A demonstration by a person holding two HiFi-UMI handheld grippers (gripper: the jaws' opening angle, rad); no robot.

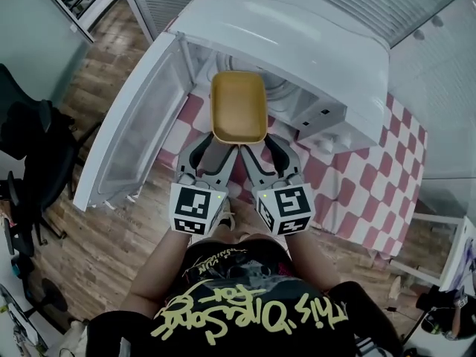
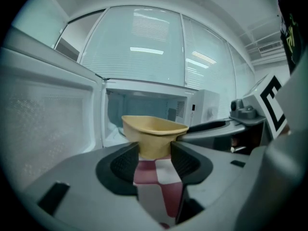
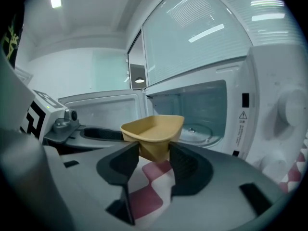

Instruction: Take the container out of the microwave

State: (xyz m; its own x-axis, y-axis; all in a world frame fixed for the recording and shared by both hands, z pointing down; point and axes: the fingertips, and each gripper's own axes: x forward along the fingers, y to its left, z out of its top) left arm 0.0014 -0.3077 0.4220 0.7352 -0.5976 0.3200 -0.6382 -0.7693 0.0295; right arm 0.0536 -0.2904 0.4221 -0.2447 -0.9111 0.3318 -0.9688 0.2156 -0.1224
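Checked cloth (image 1: pixel 357 177) below container (image 1: pixel 238 106), gripped by L tool (image 1: pixel 217 147), R tool (image 1: pixel 262 147).

I have my left gripper (image 2: pixel 155 149) with both dark pads pressed against the near end of the yellow container (image 2: pixel 154 127), one on each side. The container sits level in front of the open microwave (image 2: pixel 144 107), whose door (image 2: pixel 48 119) stands wide at the left. Red-and-white checked cloth (image 2: pixel 161 182) shows below, between the jaws. From the right, my right gripper (image 2: pixel 207 126) reaches the container's rim.
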